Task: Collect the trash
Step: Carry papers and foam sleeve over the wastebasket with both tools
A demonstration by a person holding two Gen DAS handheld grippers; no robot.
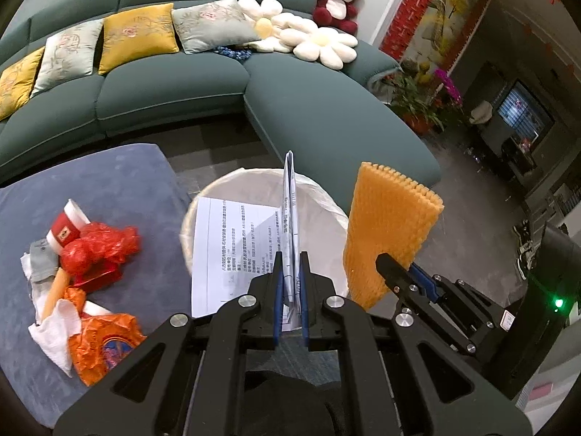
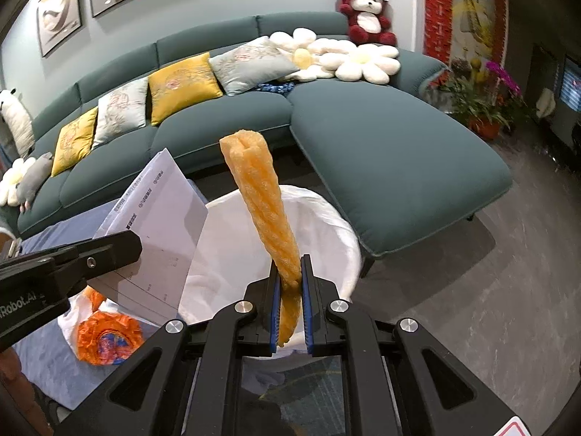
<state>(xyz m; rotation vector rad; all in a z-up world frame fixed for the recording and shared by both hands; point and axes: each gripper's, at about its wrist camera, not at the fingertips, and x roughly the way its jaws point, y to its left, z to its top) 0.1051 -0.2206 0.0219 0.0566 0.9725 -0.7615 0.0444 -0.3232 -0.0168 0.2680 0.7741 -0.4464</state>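
- Two hand-held grippers over a white-lined bin (image 1: 328, 203), each carrying one piece of trash.
- Left gripper (image 1: 290, 283) pinched narrow on folded printed paper (image 1: 232, 250); sheet held on edge above the bin's mouth, one leaf fanned out flat over the bin's left side.
- Right gripper (image 2: 289, 290) clamped narrow on orange foam netting (image 2: 267, 200); netting standing up from the jaws, above the bin's right rim.
- From the left wrist view, same netting (image 1: 385, 232) seen broadside, just right of the bin.
- Bin interior mostly hidden by paper; liner (image 2: 326, 225) looks white and bare where visible, so little or nothing dropped in yet, as a judgement.
- Neither piece released: both held above the opening, not inside.
- Left of the bin, on a blue-grey ottoman (image 1: 120, 170), a pile waiting: red plastic bag (image 1: 105, 247), red-and-white paper cup (image 1: 69, 227), white tissues (image 1: 54, 330), orange wrapper (image 1: 105, 345).
- Task judged early to midway: two items at the point of drop, pile left of the bin untouched.
- Behind the bin, a green sofa (image 1: 174, 87) with cushions; no trash seen on it.
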